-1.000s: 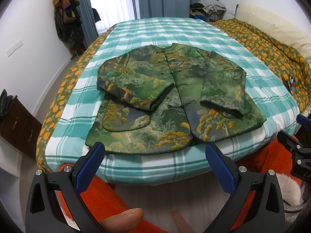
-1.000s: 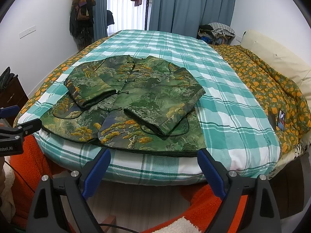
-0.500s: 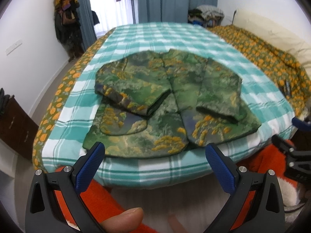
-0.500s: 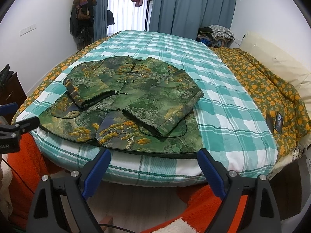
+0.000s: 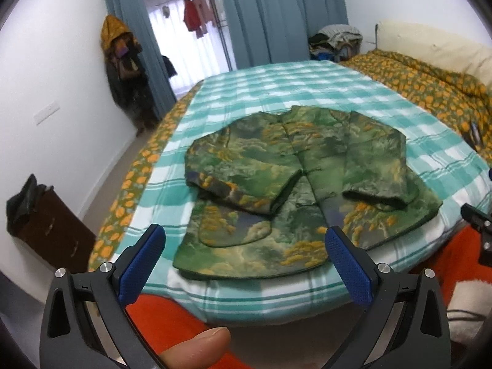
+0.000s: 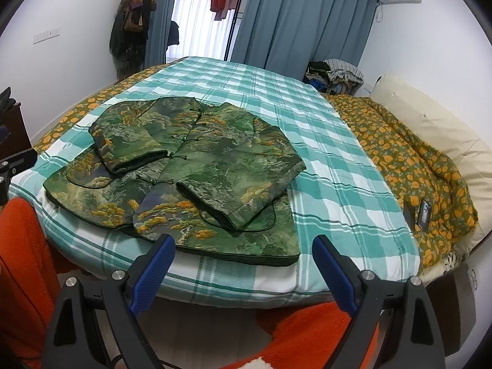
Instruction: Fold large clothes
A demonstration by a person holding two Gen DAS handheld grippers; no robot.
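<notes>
The green jacket (image 6: pixel 196 172) lies flat on the checked bed (image 6: pixel 338 184), sleeves folded in. It looks thick, soft and floppy, so grab the bottom hem corners. The left gripper (image 5: pixel 243 243) and right gripper (image 6: pixel 243 252) are wide open, holding nothing.

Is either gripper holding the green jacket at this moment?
No. In each wrist view the open gripper, left and right, hangs short of the bed edge, while the jacket lies untouched on the checked blanket.
</notes>
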